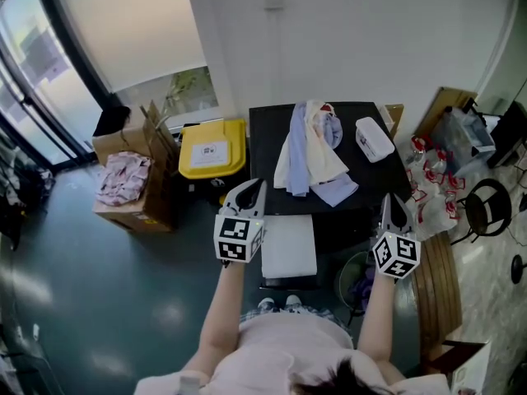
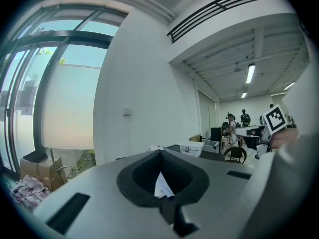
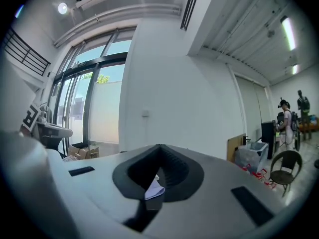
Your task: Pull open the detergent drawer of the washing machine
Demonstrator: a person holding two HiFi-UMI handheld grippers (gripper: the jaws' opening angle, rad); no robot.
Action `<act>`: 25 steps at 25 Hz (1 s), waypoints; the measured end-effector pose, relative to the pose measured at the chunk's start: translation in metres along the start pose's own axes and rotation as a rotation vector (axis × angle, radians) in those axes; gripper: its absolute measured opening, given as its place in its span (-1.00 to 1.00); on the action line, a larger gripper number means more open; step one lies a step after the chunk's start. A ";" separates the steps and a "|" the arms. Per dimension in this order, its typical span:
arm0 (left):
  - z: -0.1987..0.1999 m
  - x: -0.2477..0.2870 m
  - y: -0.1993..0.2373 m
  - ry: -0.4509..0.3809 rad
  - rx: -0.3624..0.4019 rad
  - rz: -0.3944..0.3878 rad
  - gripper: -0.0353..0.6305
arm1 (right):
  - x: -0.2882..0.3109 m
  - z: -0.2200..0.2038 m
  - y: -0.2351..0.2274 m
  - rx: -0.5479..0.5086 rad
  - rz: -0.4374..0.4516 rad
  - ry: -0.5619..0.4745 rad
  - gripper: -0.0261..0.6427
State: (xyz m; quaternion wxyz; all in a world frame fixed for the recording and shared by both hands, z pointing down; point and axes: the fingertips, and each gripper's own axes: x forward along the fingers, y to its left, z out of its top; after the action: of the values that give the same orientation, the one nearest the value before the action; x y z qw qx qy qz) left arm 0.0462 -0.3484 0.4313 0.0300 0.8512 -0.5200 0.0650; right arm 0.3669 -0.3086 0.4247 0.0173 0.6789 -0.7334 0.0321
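both clenched on nothing: left gripper (image 1: 249,186) and right gripper (image 1: 394,206) hang level, short of the black-topped washing machine (image 1: 268,138), so i judge no pull has begun. the white slab (image 1: 288,245) jutting from its front between them may be the detergent drawer, can't tell. clothes (image 1: 313,151) lie on top.

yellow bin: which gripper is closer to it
Left. The left gripper is just below and right of the yellow bin; the right gripper is much farther off to its right.
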 end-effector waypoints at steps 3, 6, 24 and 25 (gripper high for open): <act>-0.005 0.004 0.000 0.013 -0.010 -0.003 -0.82 | 0.002 0.000 0.003 -0.029 0.007 -0.005 -0.88; -0.008 0.007 -0.001 0.015 -0.009 -0.007 -0.82 | 0.005 0.000 0.004 -0.047 0.016 -0.005 -0.88; -0.017 0.012 -0.005 0.039 -0.012 -0.024 -0.82 | 0.009 -0.005 0.010 -0.050 0.043 0.011 -0.88; -0.018 0.012 -0.006 0.040 -0.011 -0.025 -0.82 | 0.009 -0.006 0.010 -0.050 0.044 0.012 -0.88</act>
State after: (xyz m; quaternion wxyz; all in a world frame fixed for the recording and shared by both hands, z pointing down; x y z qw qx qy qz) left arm 0.0556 -0.3540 0.4505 0.0457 0.8560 -0.5088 0.0789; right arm 0.3561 -0.3162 0.4310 0.0381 0.6617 -0.7486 0.0181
